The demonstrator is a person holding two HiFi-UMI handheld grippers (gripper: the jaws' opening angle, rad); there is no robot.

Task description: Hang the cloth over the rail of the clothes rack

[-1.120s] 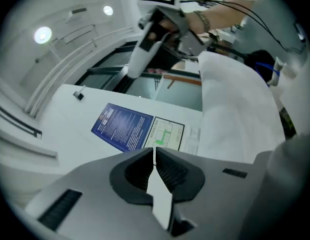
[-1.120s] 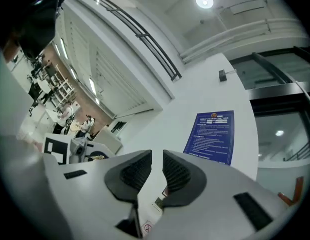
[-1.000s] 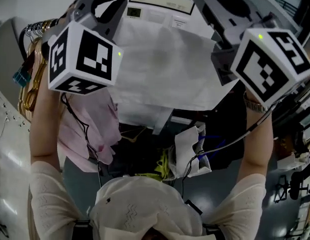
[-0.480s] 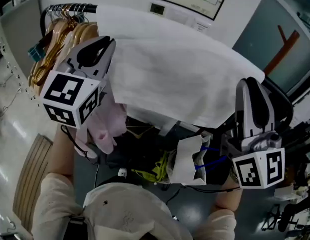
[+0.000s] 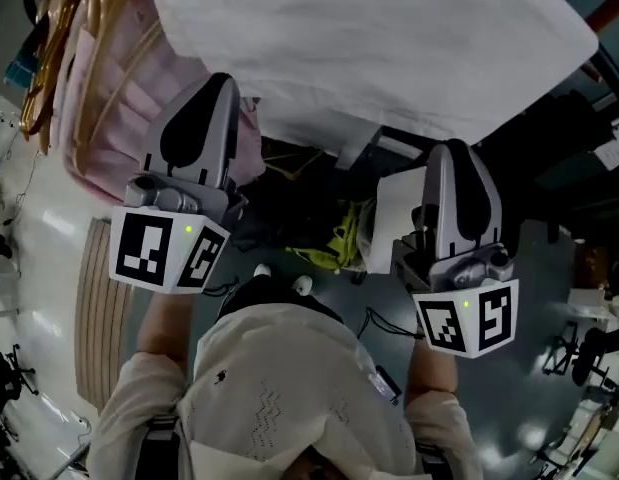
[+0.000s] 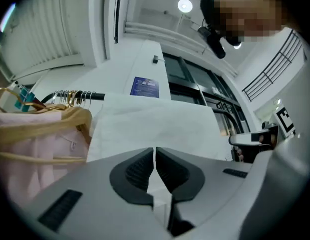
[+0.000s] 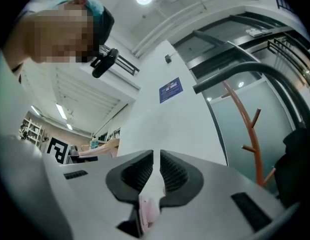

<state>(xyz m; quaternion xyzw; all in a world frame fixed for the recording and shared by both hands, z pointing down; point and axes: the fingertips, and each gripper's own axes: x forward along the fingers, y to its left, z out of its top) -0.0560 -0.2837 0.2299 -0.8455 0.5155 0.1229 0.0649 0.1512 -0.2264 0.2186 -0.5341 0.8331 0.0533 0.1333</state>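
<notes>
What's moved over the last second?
Both tools came down and back toward the person: the left tool and right tool were up at the cloth and now sit below it, jaws closed to a slit. The cloth stays draped over the rail, beside the hangers.

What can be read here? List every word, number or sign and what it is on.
Blue sign on the white wall: print too small to read.
Square markers: black-and-white patterns only, no letters.
Nothing else carries legible text.
</notes>
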